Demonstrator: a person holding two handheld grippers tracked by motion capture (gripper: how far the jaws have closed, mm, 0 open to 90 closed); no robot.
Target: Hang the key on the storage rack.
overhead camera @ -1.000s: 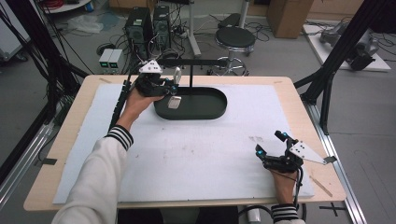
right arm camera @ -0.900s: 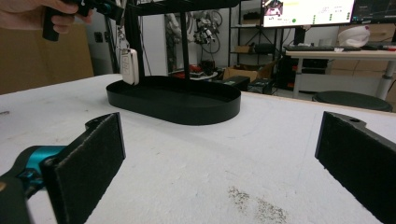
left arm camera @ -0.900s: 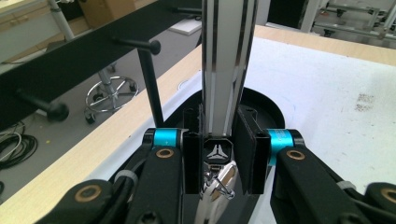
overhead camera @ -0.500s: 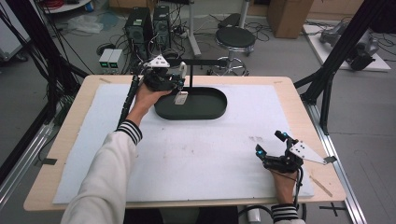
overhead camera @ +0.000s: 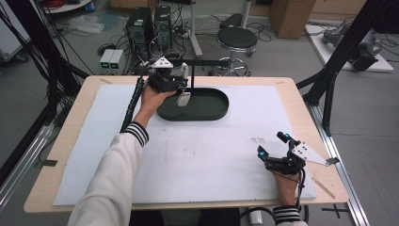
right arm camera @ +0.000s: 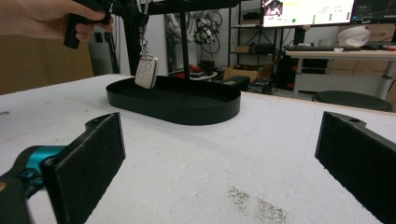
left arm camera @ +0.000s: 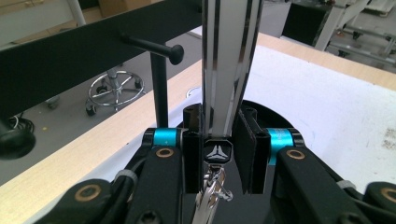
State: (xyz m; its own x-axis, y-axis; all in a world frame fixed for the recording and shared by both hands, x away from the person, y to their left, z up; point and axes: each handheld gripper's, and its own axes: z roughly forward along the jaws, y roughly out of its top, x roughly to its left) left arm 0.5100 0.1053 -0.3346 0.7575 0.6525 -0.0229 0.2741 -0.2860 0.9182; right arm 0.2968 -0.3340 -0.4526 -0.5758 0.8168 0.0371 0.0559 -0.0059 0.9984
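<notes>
From above: left gripper (overhead camera: 181, 85) raised over black oval tray (overhead camera: 212, 109), clamped on key fob (overhead camera: 184, 99) dangling above tray; right gripper (overhead camera: 273, 145) parked on white mat (overhead camera: 211, 155), jaws spread, empty.
Left gripper view: jaws pinching fob (left arm camera: 228, 70); three-point emblem, no legible writing.
Right gripper view: pads wide apart; fob (right arm camera: 146, 71) hanging over tray (right arm camera: 187, 106).

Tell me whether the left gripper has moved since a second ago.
Yes. The left gripper has shifted right and toward the far edge, judged against the black oval tray; the car key it holds now hangs over the tray.
</notes>
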